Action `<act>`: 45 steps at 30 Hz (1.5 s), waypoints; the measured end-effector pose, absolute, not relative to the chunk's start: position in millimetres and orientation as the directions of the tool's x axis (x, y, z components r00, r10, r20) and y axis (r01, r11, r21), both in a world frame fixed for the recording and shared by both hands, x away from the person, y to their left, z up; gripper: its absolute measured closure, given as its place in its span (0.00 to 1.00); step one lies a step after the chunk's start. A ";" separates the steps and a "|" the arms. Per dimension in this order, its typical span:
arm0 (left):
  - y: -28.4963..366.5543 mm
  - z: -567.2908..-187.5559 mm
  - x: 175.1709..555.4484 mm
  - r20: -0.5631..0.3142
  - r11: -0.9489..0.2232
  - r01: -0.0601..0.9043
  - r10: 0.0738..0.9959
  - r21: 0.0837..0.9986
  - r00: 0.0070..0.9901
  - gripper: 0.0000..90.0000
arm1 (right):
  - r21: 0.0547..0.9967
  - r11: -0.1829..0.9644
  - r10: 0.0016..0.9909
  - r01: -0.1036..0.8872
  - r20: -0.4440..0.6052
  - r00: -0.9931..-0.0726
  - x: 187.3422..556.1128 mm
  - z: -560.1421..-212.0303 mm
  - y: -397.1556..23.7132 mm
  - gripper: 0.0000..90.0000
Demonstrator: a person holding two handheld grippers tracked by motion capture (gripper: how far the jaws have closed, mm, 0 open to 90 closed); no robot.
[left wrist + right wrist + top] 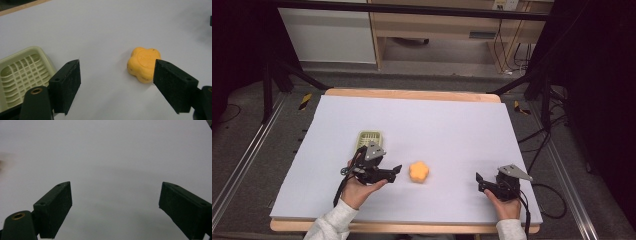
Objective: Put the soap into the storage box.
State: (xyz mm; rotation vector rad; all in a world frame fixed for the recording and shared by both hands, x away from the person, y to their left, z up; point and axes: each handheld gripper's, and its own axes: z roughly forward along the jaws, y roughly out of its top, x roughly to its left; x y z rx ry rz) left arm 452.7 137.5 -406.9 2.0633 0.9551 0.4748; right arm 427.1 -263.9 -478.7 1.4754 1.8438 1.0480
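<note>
Your left gripper (pixel 117 82) is wide open and empty; the soap (pixel 143 63) lies on the worktop (pixel 452 125) off-centre, near one jaw. Closing now may push it aside. Your right gripper (pixel 480 181) is open, empty, well apart.

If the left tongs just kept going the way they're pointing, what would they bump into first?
Probably the orange flower-shaped soap: the left tongs stand open and it lies just ahead, slightly off-centre toward one jaw. The pale green tray lies off to the side.

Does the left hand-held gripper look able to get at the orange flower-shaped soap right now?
Probably yes. The left hand-held gripper is open and points at the soap, with bare table between them; the soap dish lies off to the side.
</note>
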 end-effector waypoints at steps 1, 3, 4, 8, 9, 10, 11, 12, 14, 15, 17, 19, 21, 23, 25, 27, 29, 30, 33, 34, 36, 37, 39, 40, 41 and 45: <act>137.5 -406.9 452.7 0.005 -0.398 0.465 0.764 0.790 0.645 0.24 | 0.838 0.098 0.968 0.537 0.044 -0.246 427.3 -479.3 -264.1 0.13; 132.3 -407.6 454.0 0.010 -0.408 0.462 0.758 0.787 0.652 0.24 | 0.837 0.099 0.968 0.539 0.044 -0.247 427.2 -479.9 -263.9 0.13; 131.1 -407.8 454.3 0.010 -0.410 0.463 0.757 0.786 0.653 0.24 | 0.836 0.099 0.968 0.540 0.046 -0.248 427.3 -480.2 -263.8 0.13; 126.8 -408.6 455.7 0.012 -0.422 0.464 0.750 0.779 0.661 0.24 | 0.831 0.103 0.967 0.547 0.045 -0.250 427.2 -481.1 -263.4 0.13; 123.7 -409.5 456.3 0.014 -0.425 0.466 0.750 0.776 0.661 0.24 | 0.832 0.100 0.967 0.545 0.047 -0.249 426.9 -481.6 -263.5 0.13; 122.5 -409.9 457.0 0.015 -0.429 0.465 0.747 0.775 0.664 0.24 | 0.833 0.099 0.968 0.544 0.047 -0.248 426.7 -481.9 -263.7 0.13; 121.1 -410.6 457.4 0.012 -0.427 0.468 0.748 0.774 0.663 0.24 | 0.831 0.096 0.968 0.547 0.051 -0.246 426.5 -482.3 -263.7 0.13; 120.3 -411.0 458.0 0.015 -0.431 0.466 0.746 0.772 0.665 0.24 | 0.829 0.091 0.968 0.552 0.058 -0.246 426.4 -482.7 -263.5 0.12; 118.1 -412.0 458.5 0.014 -0.433 0.469 0.746 0.770 0.666 0.24 | 0.828 0.097 0.968 0.552 0.050 -0.247 426.8 -483.4 -263.8 0.12; 116.9 -412.5 458.8 0.014 -0.436 0.469 0.744 0.768 0.668 0.24 | 0.826 0.098 0.968 0.556 0.050 -0.245 426.5 -483.6 -263.3 0.12; 114.1 -413.6 459.4 0.018 -0.441 0.468 0.742 0.766 0.670 0.24 | 0.828 0.110 0.968 0.550 0.036 -0.247 426.7 -484.4 -262.6 0.12; 113.3 -413.9 459.6 0.017 -0.442 0.468 0.741 0.765 0.672 0.24 | 0.827 0.113 0.968 0.551 0.033 -0.248 426.8 -484.8 -262.2 0.12; 110.2 -415.0 460.7 0.019 -0.451 0.468 0.735 0.760 0.677 0.24 | 0.828 0.116 0.968 0.548 0.030 -0.250 426.7 -485.0 -261.9 0.12; 107.4 -416.3 461.3 0.018 -0.452 0.470 0.735 0.758 0.678 0.24 | 0.830 0.115 0.968 0.546 0.031 -0.250 426.6 -485.0 -262.0 0.12; 103.2 -417.6 462.7 0.022 -0.464 0.469 0.728 0.751 0.685 0.24 | 0.834 0.110 0.969 0.540 0.032 -0.246 426.4 -485.0 -262.0 0.12; 100.7 -418.4 463.6 0.021 -0.469 0.471 0.725 0.747 0.688 0.24 | 0.834 0.109 0.969 0.540 0.032 -0.245 426.0 -484.8 -261.7 0.12; 99.2 -419.0 464.1 0.022 -0.472 0.471 0.724 0.745 0.689 0.24 | 0.835 0.111 0.968 0.538 0.032 -0.248 425.9 -484.8 -261.6 0.12; 96.3 -419.9 465.0 0.025 -0.480 0.473 0.721 0.739 0.692 0.24 | 0.835 0.111 0.968 0.539 0.032 -0.250 425.9 -484.8 -261.5 0.12; 92.3 -421.3 466.3 0.029 -0.491 0.473 0.715 0.731 0.699 0.24 | 0.836 0.104 0.968 0.539 0.040 -0.248 425.4 -484.3 -261.3 0.12; 91.4 -421.7 466.6 0.031 -0.494 0.472 0.714 0.730 0.699 0.24 | 0.837 0.105 0.968 0.537 0.038 -0.248 425.5 -484.4 -261.6 0.12; 88.9 -422.9 467.8 0.032 -0.502 0.475 0.711 0.723 0.703 0.24 | 0.838 0.106 0.968 0.535 0.037 -0.250 425.5 -484.2 -262.1 0.12; 87.9 -423.7 468.4 0.035 -0.505 0.474 0.710 0.722 0.703 0.24 | 0.839 0.103 0.968 0.534 0.040 -0.250 425.3 -484.1 -262.0 0.12; 85.9 -425.3 469.4 0.031 -0.510 0.479 0.707 0.715 0.706 0.23 | 0.839 0.105 0.967 0.534 0.039 -0.252 425.2 -484.1 -261.9 0.12; 84.8 -426.2 469.8 0.032 -0.512 0.479 0.707 0.713 0.707 0.23 | 0.838 0.106 0.967 0.535 0.039 -0.252 425.2 -484.1 -261.7 0.12; 83.8 -427.0 470.1 0.031 -0.513 0.479 0.705 0.712 0.709 0.23 | 0.838 0.107 0.967 0.535 0.038 -0.252 425.1 -484.1 -261.6 0.12; 79.4 -429.8 471.6 0.031 -0.522 0.479 0.698 0.706 0.716 0.23 | 0.838 0.109 0.966 0.535 0.037 -0.255 425.1 -484.1 -261.6 0.12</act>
